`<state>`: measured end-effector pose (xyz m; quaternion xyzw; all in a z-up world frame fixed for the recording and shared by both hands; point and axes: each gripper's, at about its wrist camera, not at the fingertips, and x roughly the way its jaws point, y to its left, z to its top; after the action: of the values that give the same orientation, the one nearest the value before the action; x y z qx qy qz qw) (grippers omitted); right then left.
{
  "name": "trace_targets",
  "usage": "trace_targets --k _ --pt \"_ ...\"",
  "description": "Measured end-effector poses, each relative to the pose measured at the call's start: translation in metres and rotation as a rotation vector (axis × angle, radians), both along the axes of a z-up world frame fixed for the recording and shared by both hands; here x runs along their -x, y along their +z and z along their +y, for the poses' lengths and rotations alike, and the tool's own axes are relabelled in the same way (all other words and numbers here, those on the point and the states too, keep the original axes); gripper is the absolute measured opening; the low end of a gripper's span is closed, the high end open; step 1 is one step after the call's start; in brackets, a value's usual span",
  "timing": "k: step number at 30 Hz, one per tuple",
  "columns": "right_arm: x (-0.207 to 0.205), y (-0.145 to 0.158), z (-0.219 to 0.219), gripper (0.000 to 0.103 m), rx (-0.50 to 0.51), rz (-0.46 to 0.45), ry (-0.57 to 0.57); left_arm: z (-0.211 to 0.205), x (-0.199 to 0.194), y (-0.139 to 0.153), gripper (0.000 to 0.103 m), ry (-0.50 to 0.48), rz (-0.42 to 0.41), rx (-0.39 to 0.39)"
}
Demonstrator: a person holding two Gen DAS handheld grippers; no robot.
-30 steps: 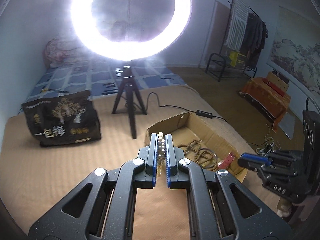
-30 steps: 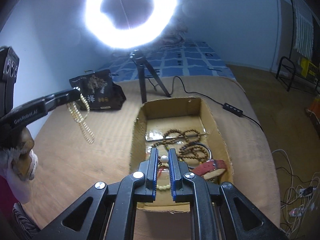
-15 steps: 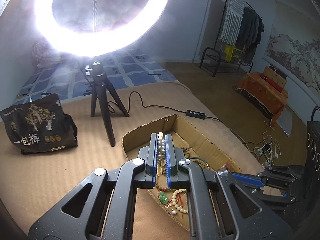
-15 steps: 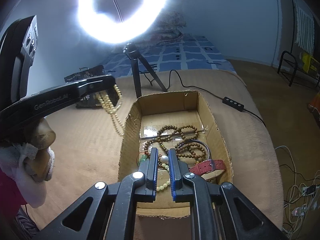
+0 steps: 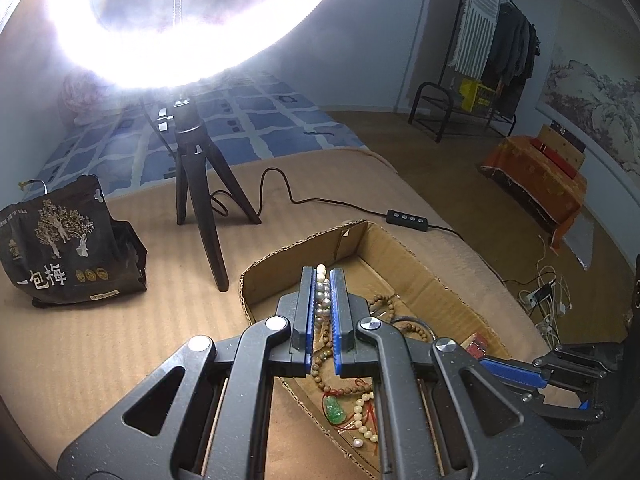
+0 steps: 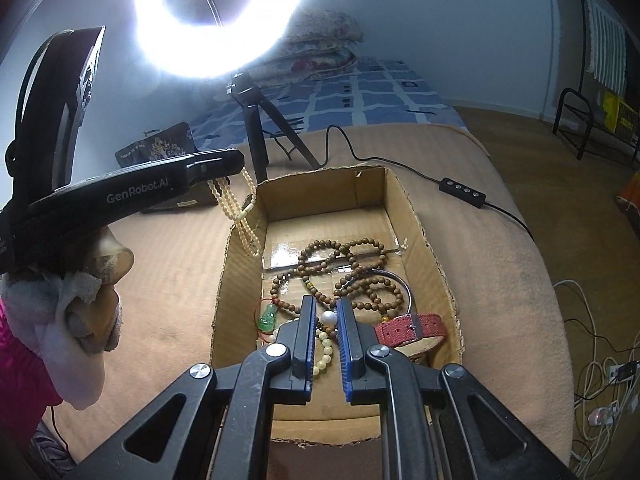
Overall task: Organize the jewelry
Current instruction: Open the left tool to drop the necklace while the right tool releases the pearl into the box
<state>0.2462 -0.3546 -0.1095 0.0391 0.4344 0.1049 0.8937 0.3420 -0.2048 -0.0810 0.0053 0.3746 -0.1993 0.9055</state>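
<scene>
My left gripper (image 5: 322, 276) is shut on a cream pearl necklace (image 5: 321, 298). In the right wrist view the necklace (image 6: 236, 210) hangs from that gripper (image 6: 224, 166) over the left wall of a cardboard box (image 6: 240, 264). The box (image 5: 420, 268) holds brown wooden bead strands (image 6: 344, 272), a green jade pendant on a red cord (image 6: 267, 317), a metal bangle (image 6: 400, 284) and a red watch strap (image 6: 412, 328). My right gripper (image 6: 323, 308) hovers low over the box's near end, its jaws a little apart with nothing clamped; a white pearl (image 6: 329, 317) and pale beads (image 6: 325, 354) lie below the gap.
A lit ring light on a black tripod (image 5: 200, 200) stands behind the box, its cable and remote (image 5: 408, 218) trailing right. A dark printed bag (image 5: 64, 248) sits at the left. All rest on a tan blanket (image 5: 100, 340). Cables lie on the floor at the right (image 6: 600, 380).
My left gripper has carried the pearl necklace to the right, from over the blanket to over the box's left wall. My right gripper has eased slightly forward over the box.
</scene>
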Motion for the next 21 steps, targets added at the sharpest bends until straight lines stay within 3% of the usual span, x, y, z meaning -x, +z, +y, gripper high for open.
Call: trace_targets --k 6,10,14,15,18,21 --pt "-0.0011 -0.0032 0.003 0.01 0.006 0.006 0.006 -0.0029 0.0002 0.0005 0.005 -0.008 -0.001 -0.011" --pt "-0.0005 -0.0019 0.0034 0.026 0.009 -0.005 0.001 -0.0024 0.0003 0.0015 0.005 -0.004 0.001 -0.013" --pt "0.0008 -0.0009 0.004 0.03 0.011 -0.008 0.001 -0.0027 0.0014 0.0022 0.005 0.003 -0.002 -0.027" --pt "0.0007 -0.0011 0.0041 0.034 0.014 -0.006 0.0 -0.0023 0.0017 0.0023 0.01 0.004 -0.002 -0.028" --pt "0.0019 -0.0009 0.0042 0.051 0.021 -0.007 -0.006 -0.0007 0.0049 0.0044 0.041 0.007 -0.016 -0.024" --pt "0.0044 0.0018 0.0051 0.057 0.032 -0.016 -0.009 0.0016 0.0088 0.0074 0.042 0.008 -0.024 -0.022"
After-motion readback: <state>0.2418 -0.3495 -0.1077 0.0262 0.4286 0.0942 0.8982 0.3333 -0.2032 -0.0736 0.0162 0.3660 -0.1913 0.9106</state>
